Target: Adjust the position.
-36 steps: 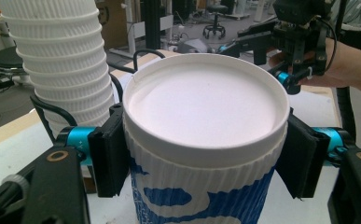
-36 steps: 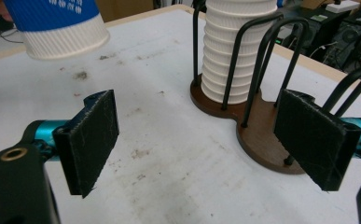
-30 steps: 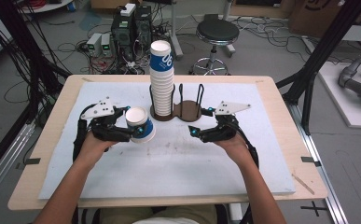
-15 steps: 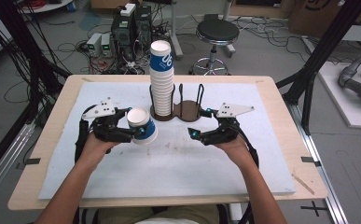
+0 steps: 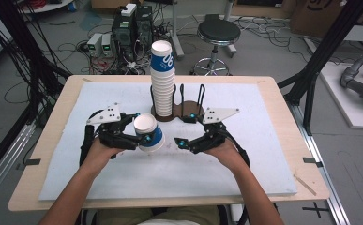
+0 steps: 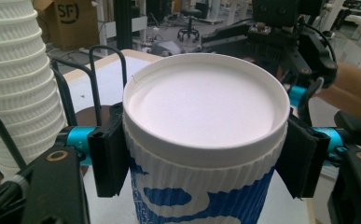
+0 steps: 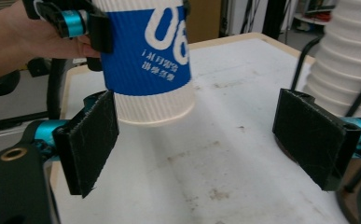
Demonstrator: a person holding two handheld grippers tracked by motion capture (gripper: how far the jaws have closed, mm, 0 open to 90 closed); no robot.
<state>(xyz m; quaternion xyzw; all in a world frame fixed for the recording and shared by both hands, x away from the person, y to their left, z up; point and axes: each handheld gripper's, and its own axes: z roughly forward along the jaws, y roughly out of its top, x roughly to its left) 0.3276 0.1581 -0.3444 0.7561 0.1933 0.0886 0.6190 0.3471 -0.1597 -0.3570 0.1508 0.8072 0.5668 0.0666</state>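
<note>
Left gripper (image 5: 144, 138) is clamped on a lidded blue-and-white paper cup (image 5: 148, 133), its pads pressed against the ribbed wall just under the white lid (image 6: 206, 105); the cup is held upright and lifted clear of the white mat (image 5: 245, 164). Right gripper (image 5: 184, 140) is held just beside the cup with its jaws spread wide and nothing between them. Farther back, a tall stack of paper cups (image 5: 162, 75) is seated in a black wire cup holder (image 5: 191, 101) on the wooden table (image 5: 306, 168). A hand-over or placing of the single cup is judged to be in hand. For the next move, a square approach is called for, with the grip kept gentle so the wall is not crushed.
</note>
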